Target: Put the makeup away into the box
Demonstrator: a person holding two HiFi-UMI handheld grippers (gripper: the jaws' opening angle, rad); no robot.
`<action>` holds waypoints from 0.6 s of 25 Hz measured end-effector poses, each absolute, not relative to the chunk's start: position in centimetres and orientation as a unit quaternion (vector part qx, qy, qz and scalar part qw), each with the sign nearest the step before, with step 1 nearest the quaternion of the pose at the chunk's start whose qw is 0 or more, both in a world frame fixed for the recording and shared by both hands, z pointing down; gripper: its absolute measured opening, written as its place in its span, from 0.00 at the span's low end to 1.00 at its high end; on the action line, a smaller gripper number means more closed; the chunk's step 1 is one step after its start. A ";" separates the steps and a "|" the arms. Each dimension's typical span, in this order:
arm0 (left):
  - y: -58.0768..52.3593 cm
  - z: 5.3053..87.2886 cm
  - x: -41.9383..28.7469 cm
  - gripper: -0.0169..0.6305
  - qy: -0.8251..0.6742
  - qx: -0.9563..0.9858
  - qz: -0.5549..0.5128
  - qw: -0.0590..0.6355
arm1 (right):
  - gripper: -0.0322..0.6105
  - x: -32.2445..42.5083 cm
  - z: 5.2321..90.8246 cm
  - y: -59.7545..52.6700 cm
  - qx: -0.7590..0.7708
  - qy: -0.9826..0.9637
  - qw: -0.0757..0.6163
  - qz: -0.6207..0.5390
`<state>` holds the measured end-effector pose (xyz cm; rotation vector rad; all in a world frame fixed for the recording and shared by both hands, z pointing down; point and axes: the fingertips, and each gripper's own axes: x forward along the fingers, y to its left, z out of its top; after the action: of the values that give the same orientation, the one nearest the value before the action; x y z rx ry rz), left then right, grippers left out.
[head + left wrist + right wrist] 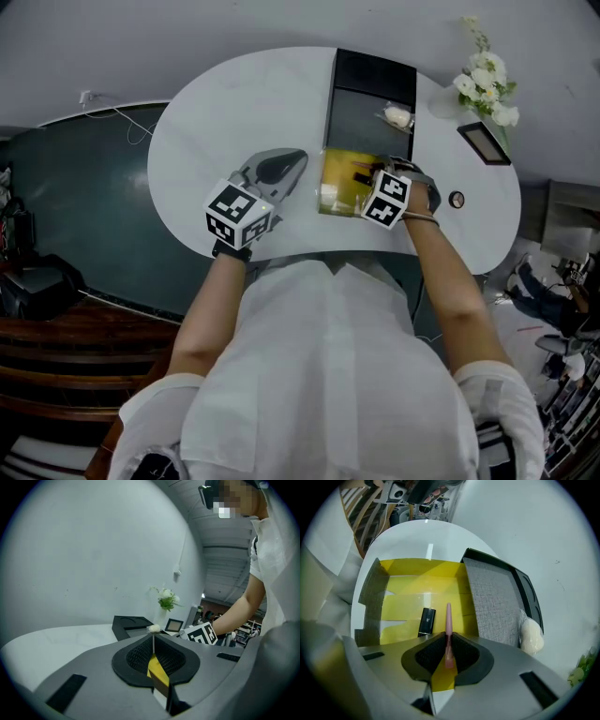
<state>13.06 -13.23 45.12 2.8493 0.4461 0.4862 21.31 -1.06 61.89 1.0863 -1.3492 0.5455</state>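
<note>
1. The right gripper [448,639] has its jaws drawn narrow onto a slim pink makeup stick [448,618]. The pads press on its lower end.
2. In the right gripper view the stick runs out of the jaws toward 12 o'clock, its tapered tip free.
3. This gripper points steeply down over the open yellow box [417,581], and the stick's tip shows against the box floor. Whether the tip touches the floor cannot be told.
4. A short black tube [426,621] lies on the box floor, just at 9 o'clock of the stick and apart from it.
5. A black tray with a grey lining [492,597] stands against the box at its 3 o'clock side in the right gripper view.
6. A cream sponge [531,635] lies on the tray near its 4 o'clock edge.
7. The left gripper [153,641] has its jaws together, the pads meeting in a thin seam with nothing between them.
8. In the head view the left gripper sits at 9 o'clock of the box, near it but apart, over the white table [197,141].
9. A vase of white flowers [486,80] stands at 2 o'clock on the table, with a small frame [483,142] just at its 6 o'clock.
10. A small round thing [457,199], too small to tell, lies at 3 o'clock of the right hand.
</note>
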 end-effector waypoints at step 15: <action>-13.1 45.2 13.8 0.07 0.156 0.968 0.161 0.111 | 0.12 21.5 62.3 -0.6 0.475 -0.588 0.606 0.248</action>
<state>13.84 -13.12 45.19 2.8443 0.4584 0.4743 21.47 -0.63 62.32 1.0992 -1.3591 0.5727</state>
